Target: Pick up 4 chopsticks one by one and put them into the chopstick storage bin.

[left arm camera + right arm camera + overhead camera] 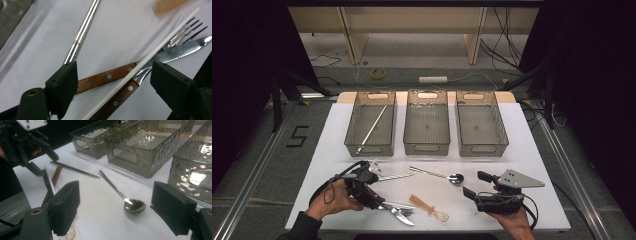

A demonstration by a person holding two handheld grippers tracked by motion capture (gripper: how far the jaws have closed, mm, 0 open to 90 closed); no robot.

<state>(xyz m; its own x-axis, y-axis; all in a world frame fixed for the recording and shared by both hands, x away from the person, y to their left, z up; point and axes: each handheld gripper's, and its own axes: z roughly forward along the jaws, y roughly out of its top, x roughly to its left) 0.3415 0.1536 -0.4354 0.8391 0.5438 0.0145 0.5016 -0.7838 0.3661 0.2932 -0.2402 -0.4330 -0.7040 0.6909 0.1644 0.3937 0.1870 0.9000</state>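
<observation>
Hovering at lower left of the high view, the left gripper [379, 204] hung w/ jaws wide, nothing pinched, over the white chopstick [140, 65], which lay across the knife [117, 100] & fork [105, 77] handles. Chopstick looked light, stiff, slippery; best taken mid-length, clear of the handles. Lower right, the right gripper [477, 185] also stood wide open & empty, near the spoon [131, 205].
</observation>
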